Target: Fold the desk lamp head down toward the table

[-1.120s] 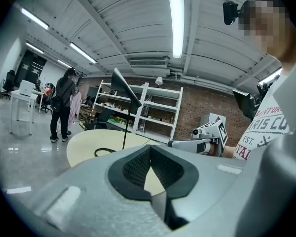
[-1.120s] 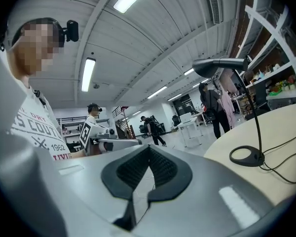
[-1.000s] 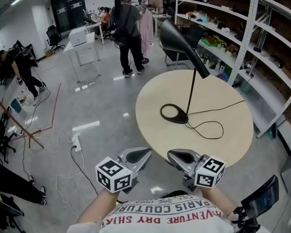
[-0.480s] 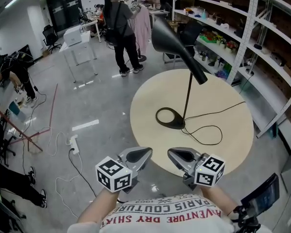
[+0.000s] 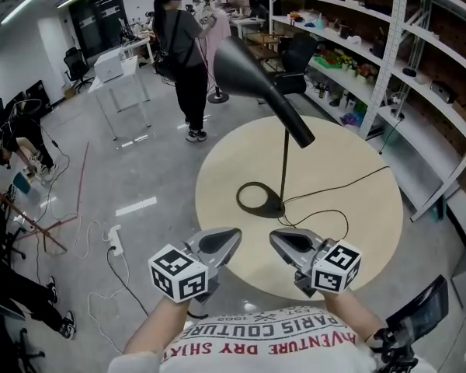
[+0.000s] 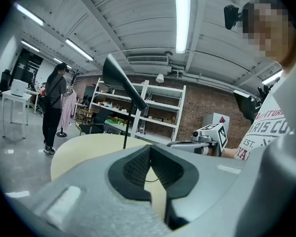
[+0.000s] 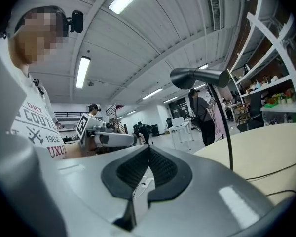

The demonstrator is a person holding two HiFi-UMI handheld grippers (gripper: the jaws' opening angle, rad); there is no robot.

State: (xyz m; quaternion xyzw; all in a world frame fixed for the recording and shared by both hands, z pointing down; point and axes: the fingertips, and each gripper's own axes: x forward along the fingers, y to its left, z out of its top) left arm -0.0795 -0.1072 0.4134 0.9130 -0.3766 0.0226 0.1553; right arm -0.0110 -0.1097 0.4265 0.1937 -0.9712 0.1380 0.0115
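Desk lamp, standing near the middle of a round pale table. Ring base flat on the tabletop, thin stem upright, black cone head raised high, sloping up and away from the stem top toward the far left. Head not yet folded down; no sign of the fold begun. Cord trailing from the base across the table toward the right edge.

Left gripper and right gripper held side by side at the table's near side, pointing toward the lamp, well apart from it. Both pairs of jaws pressed together, nothing between them, nothing held.

Judged to be at the very start, approach only. Left to do: reach the head or the joint at the stem top, take hold or press, swing the head down toward the tabletop, probably steadying the base meanwhile.
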